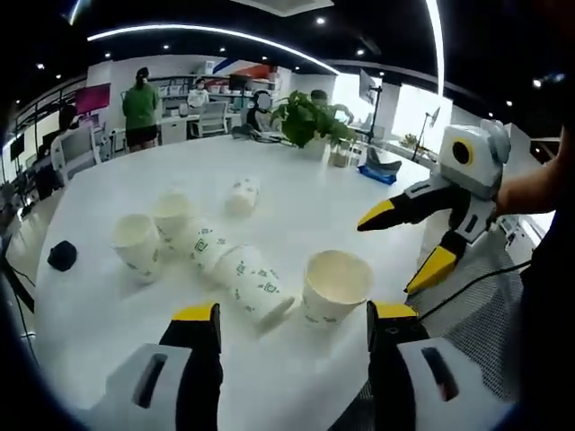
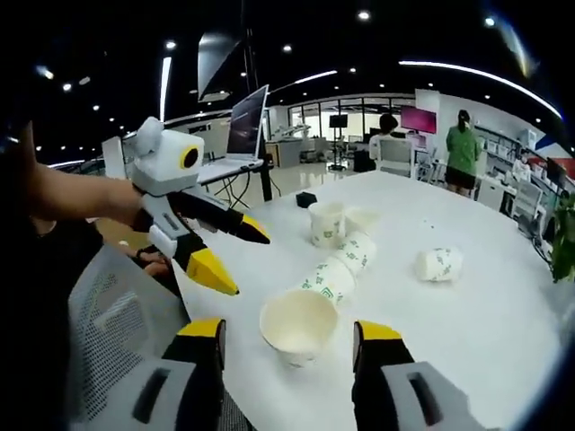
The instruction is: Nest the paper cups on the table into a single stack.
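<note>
Several white paper cups with green print are on the white round table (image 1: 117, 314). One stands upright nearest to me (image 1: 332, 285) (image 2: 299, 328), beside a row of nested cups lying on its side (image 1: 238, 269) (image 2: 340, 268). Two more cups stand farther off (image 1: 137, 242) (image 1: 171, 214) (image 2: 325, 223), and a single cup lies alone (image 1: 243, 196) (image 2: 438, 264). My left gripper (image 1: 295, 314) (image 2: 249, 264) is open, just short of the nearest cup. My right gripper (image 2: 289, 329) (image 1: 388, 257) is open too, hovering at the table's edge by the same cup.
A small black object (image 1: 61, 256) (image 2: 306, 199) lies near the table's rim. A potted plant (image 1: 310, 117) stands on the far side. A grey mesh chair (image 2: 117, 314) sits at the near edge. A laptop (image 2: 247, 126) and people at desks are in the background.
</note>
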